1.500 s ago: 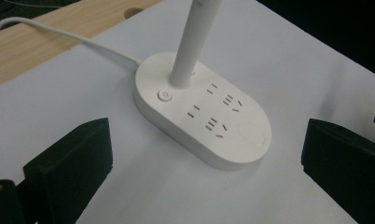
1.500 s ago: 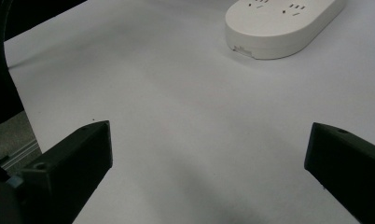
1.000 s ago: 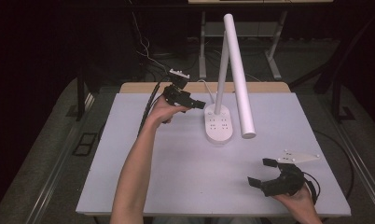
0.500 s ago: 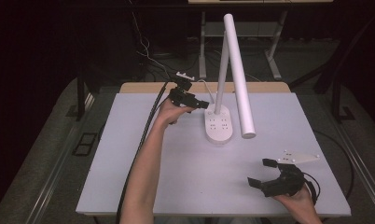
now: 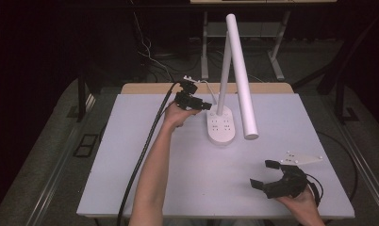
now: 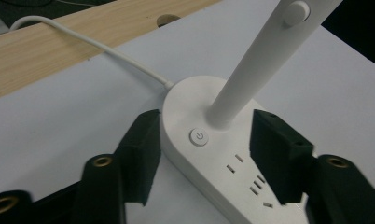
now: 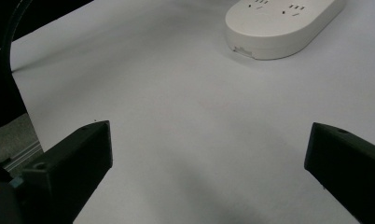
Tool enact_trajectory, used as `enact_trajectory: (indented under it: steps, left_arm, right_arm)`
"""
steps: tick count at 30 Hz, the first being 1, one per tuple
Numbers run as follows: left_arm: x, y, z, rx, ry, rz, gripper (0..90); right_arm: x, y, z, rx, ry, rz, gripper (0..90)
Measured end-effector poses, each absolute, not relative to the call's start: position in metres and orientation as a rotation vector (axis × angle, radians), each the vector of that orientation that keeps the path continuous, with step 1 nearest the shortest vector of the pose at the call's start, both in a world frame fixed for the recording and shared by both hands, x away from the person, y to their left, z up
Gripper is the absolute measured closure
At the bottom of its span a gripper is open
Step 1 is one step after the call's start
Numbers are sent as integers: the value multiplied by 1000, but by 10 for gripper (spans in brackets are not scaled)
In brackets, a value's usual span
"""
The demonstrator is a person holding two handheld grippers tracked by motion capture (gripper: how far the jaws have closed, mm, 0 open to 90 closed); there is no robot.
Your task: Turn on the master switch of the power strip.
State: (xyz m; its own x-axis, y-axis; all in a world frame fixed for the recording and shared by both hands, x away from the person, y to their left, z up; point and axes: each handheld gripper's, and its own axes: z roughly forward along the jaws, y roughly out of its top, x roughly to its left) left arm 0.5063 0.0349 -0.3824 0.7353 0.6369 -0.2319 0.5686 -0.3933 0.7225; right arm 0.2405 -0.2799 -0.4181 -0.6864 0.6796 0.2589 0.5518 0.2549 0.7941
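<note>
We have our left tool (image 5: 200, 104) up in the upper middle of the high view, jaws spread and straddling the back end of the desk lamp base (image 6: 213, 154), with the power button (image 6: 198, 137) between them. The button looks unpressed as far as we can judge, so the approach is done and the press is left. Our right tool (image 5: 267, 175) rests at the lower right of the bench (image 5: 131, 155), jaws spread on nothing. We read no brand, just a power symbol and socket slots
</note>
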Motion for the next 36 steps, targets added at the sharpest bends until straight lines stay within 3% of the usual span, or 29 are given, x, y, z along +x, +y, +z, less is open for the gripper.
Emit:
enact_trajectory:
  steps: [17, 30, 36]
  left_arm:
    - [512, 23, -400, 2010, 999, 69, 762]
    - [512, 13, -411, 1982, 1044, 54, 893]
    - [511, 8, -417, 1974, 1069, 59, 897]
  right_arm:
    - [242, -279, -418, 1159, 2382, 1408, 3]
    - [241, -277, -418, 1146, 2390, 1407, 3]
    - [242, -277, -418, 1141, 2391, 1406, 3]
